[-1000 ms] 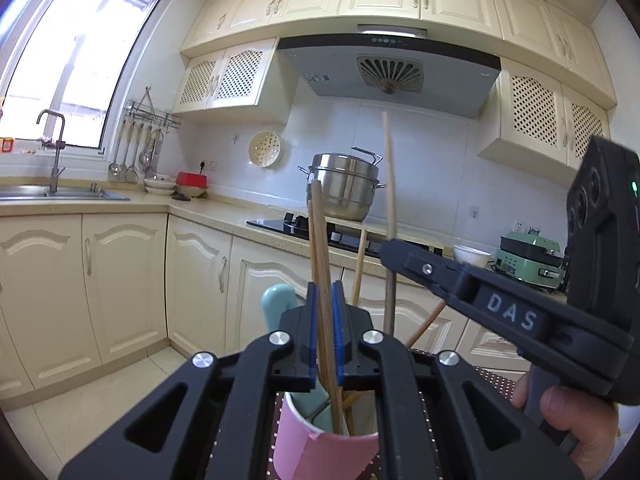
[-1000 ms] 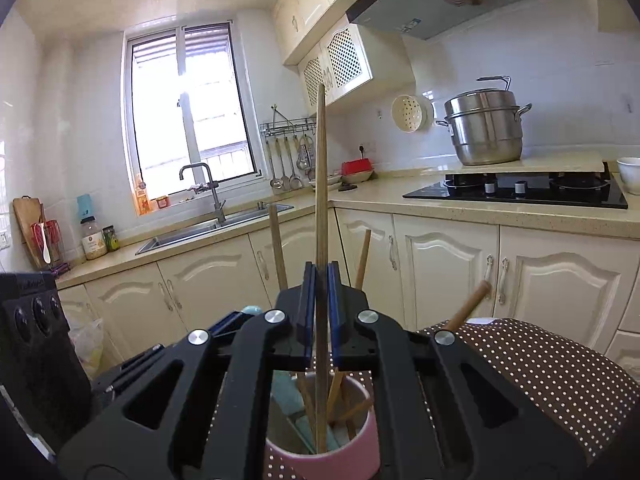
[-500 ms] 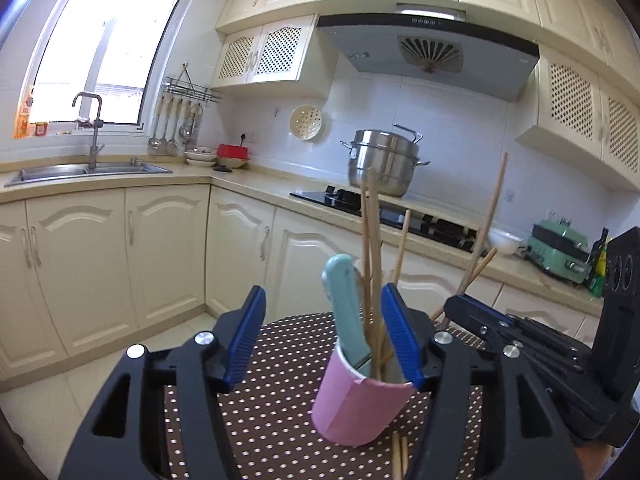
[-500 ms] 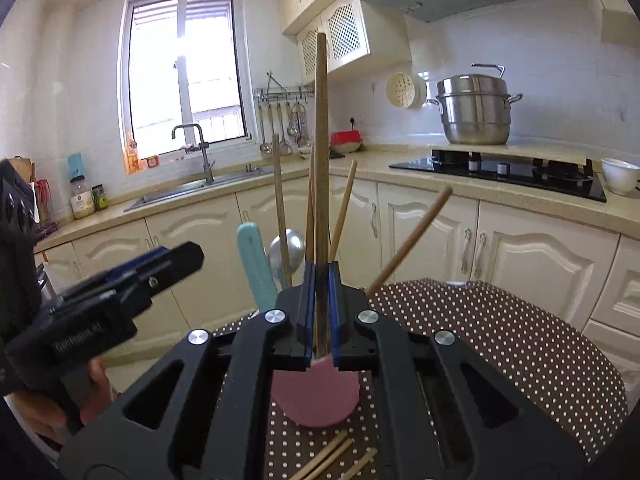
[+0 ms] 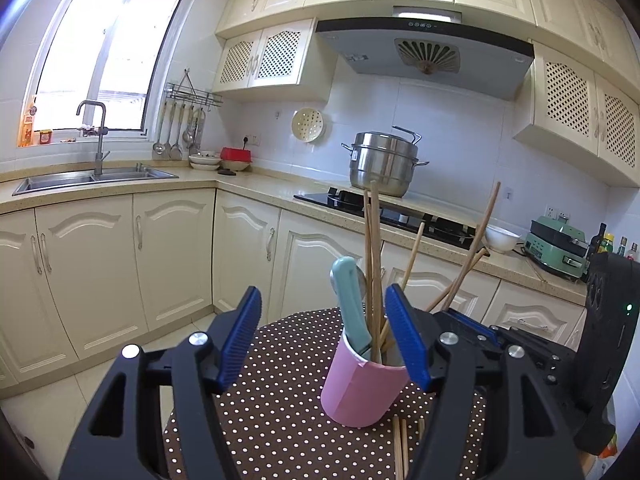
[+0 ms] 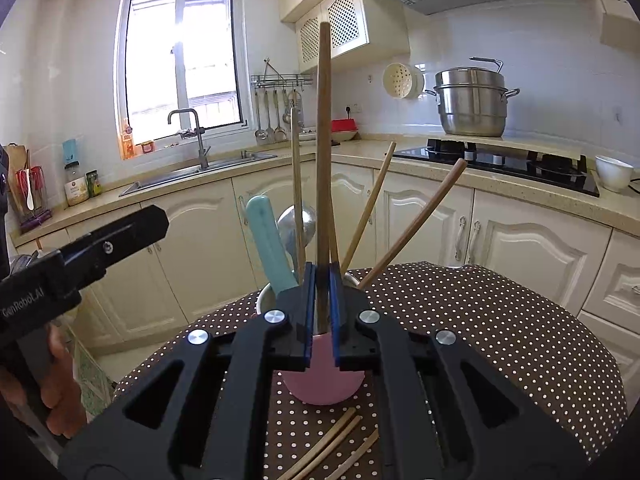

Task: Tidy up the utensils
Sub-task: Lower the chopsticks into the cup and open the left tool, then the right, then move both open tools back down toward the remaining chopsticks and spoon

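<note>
A pink cup [image 5: 360, 390] stands on the dotted tablecloth [image 5: 280, 400] and holds several wooden chopsticks [image 5: 374, 264], a light-blue handle [image 5: 352, 304] and a metal spoon. My left gripper [image 5: 324, 336] is open and empty, just in front of the cup. My right gripper [image 6: 320, 300] is shut on one wooden chopstick [image 6: 323, 140], held upright just in front of the cup [image 6: 320, 384]. Loose chopsticks [image 6: 332, 444] lie on the cloth before the cup. The right gripper's body also shows in the left wrist view [image 5: 520, 344].
The round table's edge [image 6: 592, 320] curves at the right. Kitchen cabinets, a sink [image 5: 92, 178], a hob with a steel pot [image 5: 382, 168] and a white bowl [image 6: 614, 172] stand behind. The left gripper's body [image 6: 80, 248] and hand are at the left.
My left gripper has let go of the chopsticks into the cup, opened wide and pulled back. My right gripper has drawn back from over the cup, still shut on its chopstick.
</note>
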Available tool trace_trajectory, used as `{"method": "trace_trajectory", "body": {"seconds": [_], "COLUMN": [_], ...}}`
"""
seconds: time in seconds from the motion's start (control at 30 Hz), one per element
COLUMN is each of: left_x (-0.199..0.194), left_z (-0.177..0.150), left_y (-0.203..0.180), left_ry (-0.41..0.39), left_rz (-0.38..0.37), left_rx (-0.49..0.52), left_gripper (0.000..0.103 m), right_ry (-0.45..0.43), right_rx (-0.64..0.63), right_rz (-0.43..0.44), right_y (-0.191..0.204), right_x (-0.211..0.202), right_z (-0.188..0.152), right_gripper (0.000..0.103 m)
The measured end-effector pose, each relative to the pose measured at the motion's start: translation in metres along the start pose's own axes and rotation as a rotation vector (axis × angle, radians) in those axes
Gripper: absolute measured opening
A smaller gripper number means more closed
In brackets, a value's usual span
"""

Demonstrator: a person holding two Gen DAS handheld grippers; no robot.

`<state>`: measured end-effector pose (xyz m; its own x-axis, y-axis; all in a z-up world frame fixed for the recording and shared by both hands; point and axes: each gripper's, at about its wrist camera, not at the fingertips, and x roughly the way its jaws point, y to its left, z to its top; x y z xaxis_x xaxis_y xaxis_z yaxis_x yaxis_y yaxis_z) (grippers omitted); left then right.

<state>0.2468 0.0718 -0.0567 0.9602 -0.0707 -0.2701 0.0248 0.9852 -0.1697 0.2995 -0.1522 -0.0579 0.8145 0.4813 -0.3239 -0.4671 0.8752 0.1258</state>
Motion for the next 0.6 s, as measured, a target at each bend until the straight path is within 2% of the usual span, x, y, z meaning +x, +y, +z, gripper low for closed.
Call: {"method": "trace_trajectory", "body": {"seconds": [0.13,0.2,0.23,0.27,0.4,0.47,0.6], "left_x": [-0.008,-0.013,-0.014,-0.016,-0.025,-0.031,-0.044], "left_z": [0.002,0.002,0.003,0.003,0.005,0.005,0.006], "left_y": [-0.001,-0.002,-0.004,-0.005,-0.012,-0.014,-0.02], "left_ry": [-0.005,-0.004,-0.003,-0.003,-0.007,-0.01,-0.014], "left_rz": [-0.001,0.001,0.002,0.0,0.001,-0.001,-0.012], "left_rx": [-0.005,-0.004,-0.003,0.0,0.014,0.015,0.02], "left_gripper": [0.064,0.064,0.064,0.065,0.069,0.07,0.071], "right_ry": [-0.009,-0.016,-0.024,-0.039,-0.065,-0.078,-0.101], "right_rx": [-0.004,0.006,0.012,0.018,0.029,0.026,0.033], "right_rz": [-0.027,-0.032,-0.033,-0.035,-0.033,-0.04,-0.04], "right_y": [0.001,0.0,0.0,-0.001,-0.001,0.0,0.0], "right_x": [-0.01,-0.015,-0.018,-0.023,-0.038,-0.045,-0.062], "right_z": [0.003,0.004,0.005,0.005,0.01,0.012,0.016], "right_gripper": [0.01,0.027,0.046,0.053,0.053,0.061,0.065]}}
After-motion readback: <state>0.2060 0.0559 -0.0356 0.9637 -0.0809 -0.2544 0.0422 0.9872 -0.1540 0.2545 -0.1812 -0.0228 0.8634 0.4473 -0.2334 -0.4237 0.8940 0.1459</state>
